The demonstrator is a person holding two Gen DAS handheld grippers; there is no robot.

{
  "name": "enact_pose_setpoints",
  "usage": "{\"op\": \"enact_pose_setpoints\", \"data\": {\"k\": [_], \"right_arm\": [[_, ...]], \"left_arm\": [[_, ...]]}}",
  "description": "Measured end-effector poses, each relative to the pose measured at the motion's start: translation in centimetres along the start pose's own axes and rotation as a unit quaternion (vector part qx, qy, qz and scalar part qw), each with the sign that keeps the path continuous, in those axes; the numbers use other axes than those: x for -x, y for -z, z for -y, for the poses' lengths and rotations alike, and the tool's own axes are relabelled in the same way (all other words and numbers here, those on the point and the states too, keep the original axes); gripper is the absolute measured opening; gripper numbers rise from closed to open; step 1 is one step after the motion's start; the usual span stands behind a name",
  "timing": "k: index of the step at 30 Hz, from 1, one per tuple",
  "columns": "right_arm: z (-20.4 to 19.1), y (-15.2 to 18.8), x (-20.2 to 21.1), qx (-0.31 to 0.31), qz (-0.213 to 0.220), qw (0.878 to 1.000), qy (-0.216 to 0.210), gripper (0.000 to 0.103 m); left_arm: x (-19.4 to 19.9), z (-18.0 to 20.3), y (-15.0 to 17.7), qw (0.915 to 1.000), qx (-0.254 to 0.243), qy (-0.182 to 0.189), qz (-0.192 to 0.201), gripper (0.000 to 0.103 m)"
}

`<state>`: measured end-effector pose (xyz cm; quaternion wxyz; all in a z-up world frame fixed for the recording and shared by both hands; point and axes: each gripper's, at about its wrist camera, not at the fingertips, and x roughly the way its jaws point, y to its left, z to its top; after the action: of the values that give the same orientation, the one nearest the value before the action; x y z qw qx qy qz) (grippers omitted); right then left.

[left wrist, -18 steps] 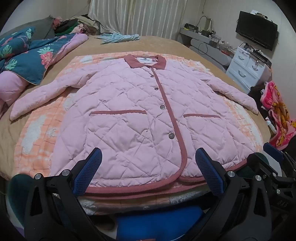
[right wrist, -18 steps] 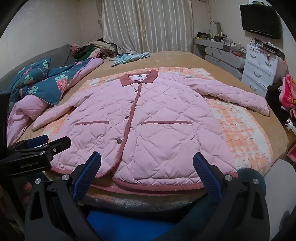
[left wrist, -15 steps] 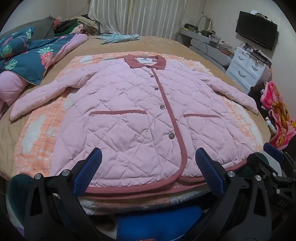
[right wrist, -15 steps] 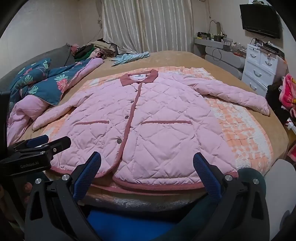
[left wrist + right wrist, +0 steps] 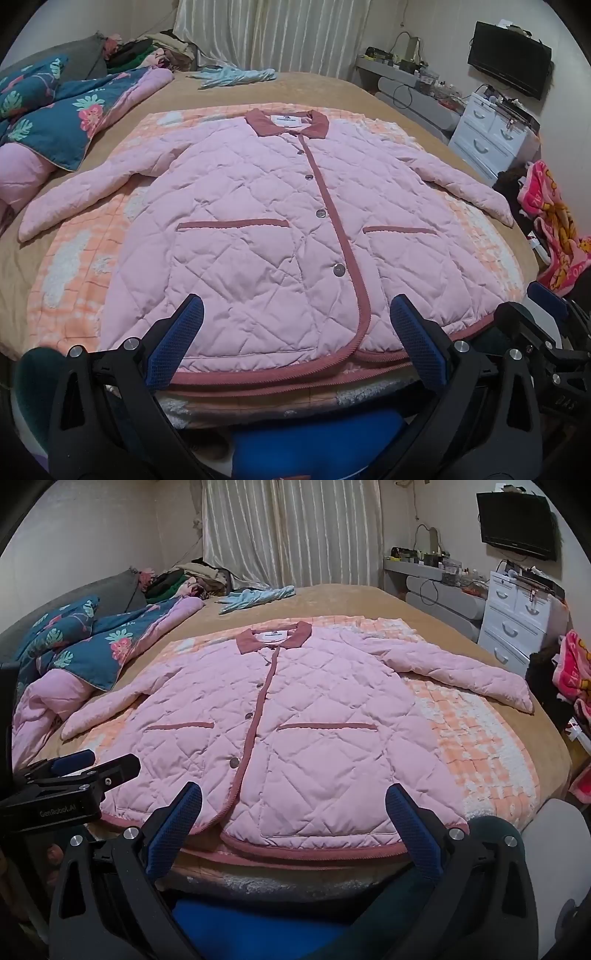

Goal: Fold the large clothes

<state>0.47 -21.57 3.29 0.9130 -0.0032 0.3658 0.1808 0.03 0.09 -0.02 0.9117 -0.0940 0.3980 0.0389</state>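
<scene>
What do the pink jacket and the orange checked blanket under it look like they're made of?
Pink jacket: seemingly padded, matte woven fabric, puffing between diamond stitch lines; collar and trim look ribbed, perhaps corduroy. Orange checked blanket: probably plush fleece, with a nubby, tufted surface.

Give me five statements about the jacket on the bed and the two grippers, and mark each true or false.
1. The pink quilted jacket lies flat, front side up, with both sleeves spread out. True.
2. The left gripper is clamped on the jacket's hem. False: its jaws stand wide open, holding nothing.
3. The jacket rests on an orange checked blanket. True.
4. The right gripper holds a sleeve. False: it is open, with nothing gripped, near the hem.
5. The jacket's collar is blue. False: it is a dusty red, like the trim.
</scene>
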Motion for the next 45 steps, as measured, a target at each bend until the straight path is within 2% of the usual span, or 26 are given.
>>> {"op": "enact_pose_setpoints", "data": {"k": [29, 45], "right_arm": [[-0.28, -0.02, 0.01, 0.005, 0.002, 1.0, 0.005, 0.099], [-0.23, -0.46, -0.88, 0.008, -0.005, 1.0, 0.004, 0.099]], "left_arm": [[0.34, 0.43, -0.16, 1.0, 0.0, 0.002, 0.002, 0.095], [-0.3, 0.31, -0.61, 0.9999, 0.004, 0.006, -0.009, 0.095]]}}
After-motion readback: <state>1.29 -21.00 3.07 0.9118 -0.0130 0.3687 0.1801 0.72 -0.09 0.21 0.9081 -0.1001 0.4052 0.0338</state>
